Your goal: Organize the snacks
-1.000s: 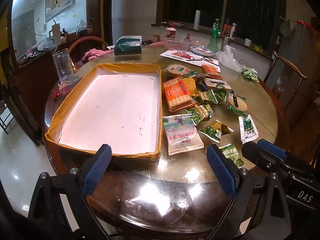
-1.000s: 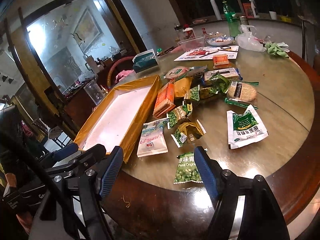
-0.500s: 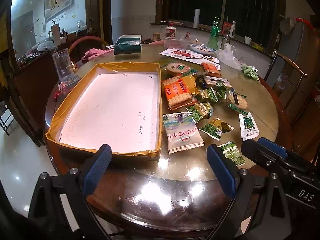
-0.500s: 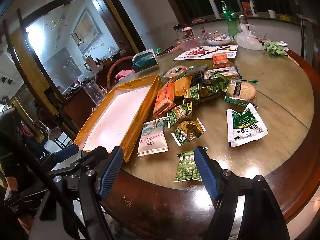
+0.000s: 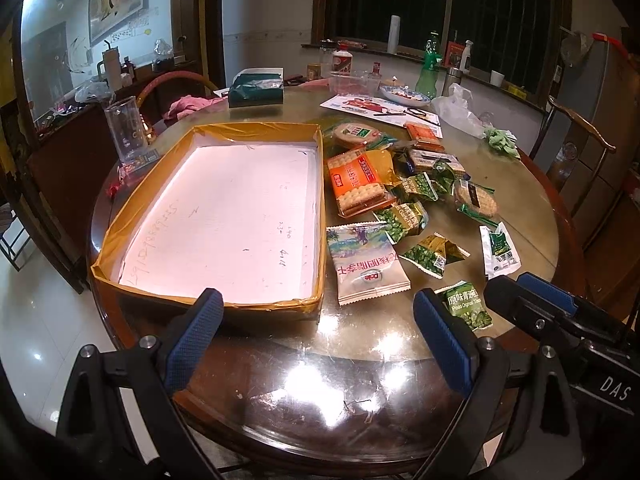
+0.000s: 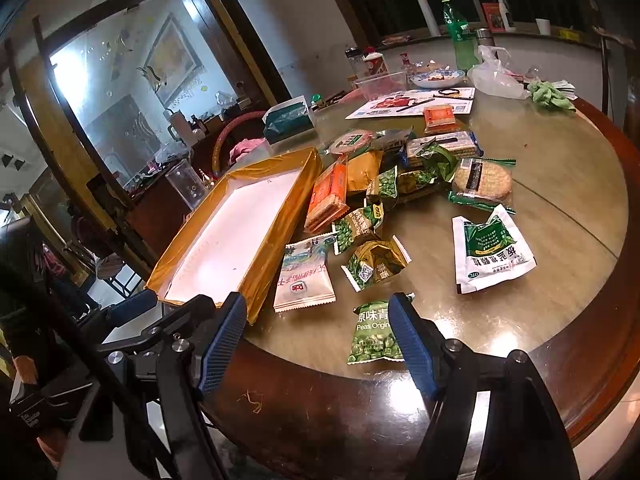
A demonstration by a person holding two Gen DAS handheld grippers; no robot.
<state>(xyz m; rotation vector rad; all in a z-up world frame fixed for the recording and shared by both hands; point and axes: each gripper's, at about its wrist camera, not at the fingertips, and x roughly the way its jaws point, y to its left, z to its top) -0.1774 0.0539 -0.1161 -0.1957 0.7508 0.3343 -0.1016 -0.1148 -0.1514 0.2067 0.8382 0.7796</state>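
In the left wrist view, the left gripper (image 5: 316, 334) hangs spread wide and empty over the round glossy wooden table (image 5: 532, 200), before a shallow yellow-taped cardboard tray with a white floor (image 5: 208, 280). Crinkled snack packets (image 5: 400, 200) lie heaped right of it.

In the right wrist view, the right gripper (image 6: 316, 340) gapes, empty, above a green pea packet (image 6: 372, 336) at the table's near edge.

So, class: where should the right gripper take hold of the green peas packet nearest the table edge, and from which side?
Probably the crimped bottom edge of the green peas packet, approached from the near table edge. It lies flat, that end pointing at the open right gripper, whose finger already overlaps its side. The puffed middle would likely slip.
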